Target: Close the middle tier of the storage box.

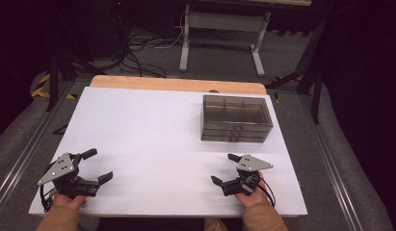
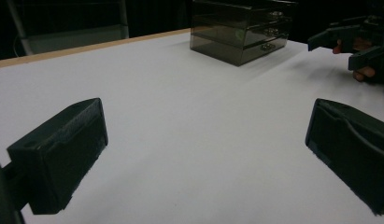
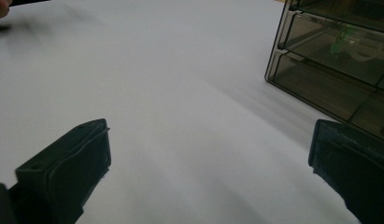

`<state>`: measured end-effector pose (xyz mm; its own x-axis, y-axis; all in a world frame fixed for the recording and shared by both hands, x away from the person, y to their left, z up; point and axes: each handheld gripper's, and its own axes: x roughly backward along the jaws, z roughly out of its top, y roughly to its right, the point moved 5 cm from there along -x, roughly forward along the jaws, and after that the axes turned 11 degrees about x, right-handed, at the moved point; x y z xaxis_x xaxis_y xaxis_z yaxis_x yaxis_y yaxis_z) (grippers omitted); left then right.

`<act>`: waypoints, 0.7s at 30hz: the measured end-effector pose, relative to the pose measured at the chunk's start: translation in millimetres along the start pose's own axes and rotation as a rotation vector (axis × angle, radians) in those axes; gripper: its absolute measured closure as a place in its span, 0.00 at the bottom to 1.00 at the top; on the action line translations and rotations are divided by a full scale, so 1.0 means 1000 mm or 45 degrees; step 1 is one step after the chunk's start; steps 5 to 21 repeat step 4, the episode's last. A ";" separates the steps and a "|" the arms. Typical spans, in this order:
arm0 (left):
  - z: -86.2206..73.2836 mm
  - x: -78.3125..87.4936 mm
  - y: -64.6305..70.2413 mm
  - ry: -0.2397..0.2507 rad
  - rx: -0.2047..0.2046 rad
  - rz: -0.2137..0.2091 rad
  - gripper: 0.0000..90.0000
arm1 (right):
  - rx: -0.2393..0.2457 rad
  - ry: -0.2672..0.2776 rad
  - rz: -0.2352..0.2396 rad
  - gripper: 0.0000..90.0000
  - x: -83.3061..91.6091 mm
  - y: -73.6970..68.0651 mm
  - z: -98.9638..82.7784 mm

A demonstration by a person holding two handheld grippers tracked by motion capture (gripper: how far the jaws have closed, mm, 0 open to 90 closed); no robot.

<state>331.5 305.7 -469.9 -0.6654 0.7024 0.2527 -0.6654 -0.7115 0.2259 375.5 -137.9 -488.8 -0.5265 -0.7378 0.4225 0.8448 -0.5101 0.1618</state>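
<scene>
High view: smoky drawer box [image 1: 236, 118] at 1 o'clock on the white worktop [image 1: 152, 134].
Clear dark plastic, stacked drawers with small knobs. Left gripper [image 1: 98, 165] and right gripper [image 1: 223, 168] both gape, empty, well apart from it.

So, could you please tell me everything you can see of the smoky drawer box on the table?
The drawer box is a small see-through cabinet of smoke-grey plastic, by its look. Its open-looking top is split into compartments, and its front holds stacked, shut drawers with small knobs. Something green shows faintly inside one drawer in the right gripper view. It stands upright on the white table, at the far right, and nothing else touches it.
</scene>
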 end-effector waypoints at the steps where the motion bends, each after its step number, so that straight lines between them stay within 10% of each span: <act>1: 0.000 0.000 0.001 0.000 0.015 -0.001 0.00 | 0.000 0.001 -0.002 0.00 0.000 0.000 0.000; 21: 0.000 0.000 0.000 -0.001 0.001 0.000 0.00 | 0.000 0.001 -0.001 0.00 0.000 0.000 0.000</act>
